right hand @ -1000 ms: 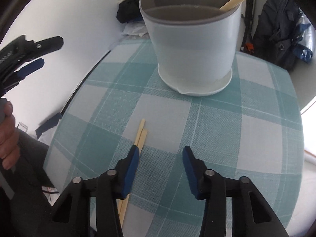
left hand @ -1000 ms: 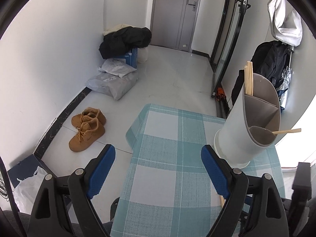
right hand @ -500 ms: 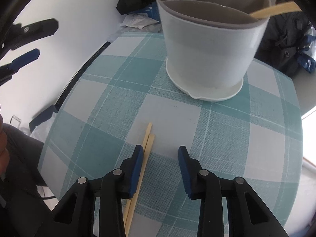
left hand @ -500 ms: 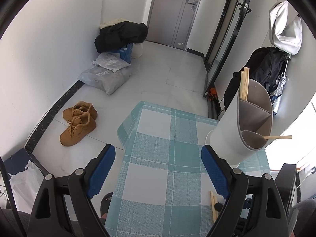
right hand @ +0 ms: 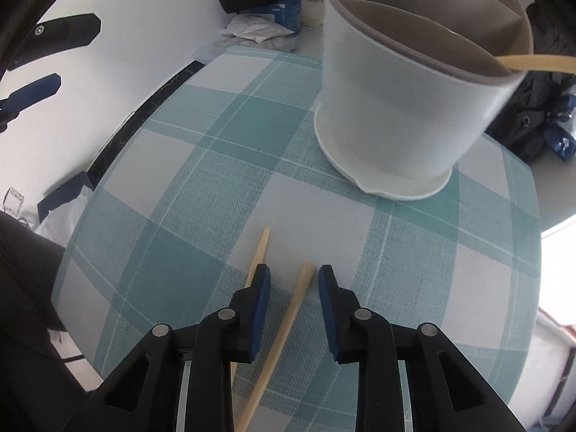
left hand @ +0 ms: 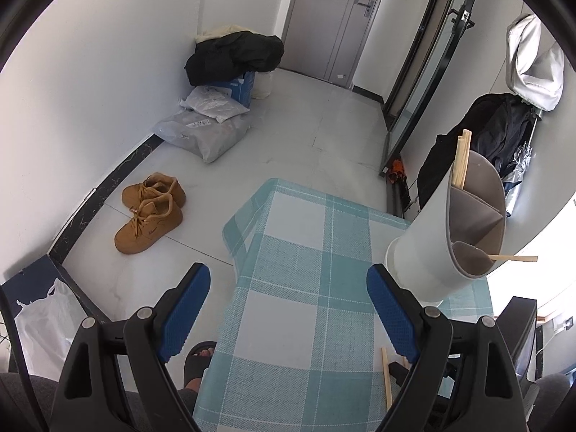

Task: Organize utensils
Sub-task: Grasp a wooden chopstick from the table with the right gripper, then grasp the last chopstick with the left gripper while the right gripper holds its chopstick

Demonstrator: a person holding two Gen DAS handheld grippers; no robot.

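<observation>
Bright daylight floods in from the right and blows out to white glare at both views' lower right edges. The floor (left hand: pixel 324 136) gleams pale. Fisheye bending curves the walls, with black vignette in the corners. The holder (right hand: pixel 414 82) looms soft and slightly blurred.

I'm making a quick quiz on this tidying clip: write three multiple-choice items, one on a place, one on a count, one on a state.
1. Where does the white utensil holder stand?
A. on the floor
B. on the checked tablecloth
C. on a chair

2. How many chopsticks lie on the cloth near the right gripper?
A. two
B. four
C. none

3. How stands the left gripper?
A. shut on a spoon
B. shut, empty
C. open, empty

Answers:
1 B, its base rests on the cloth.
2 A, two sticks show.
3 C, wide jaws with nothing between.
</observation>
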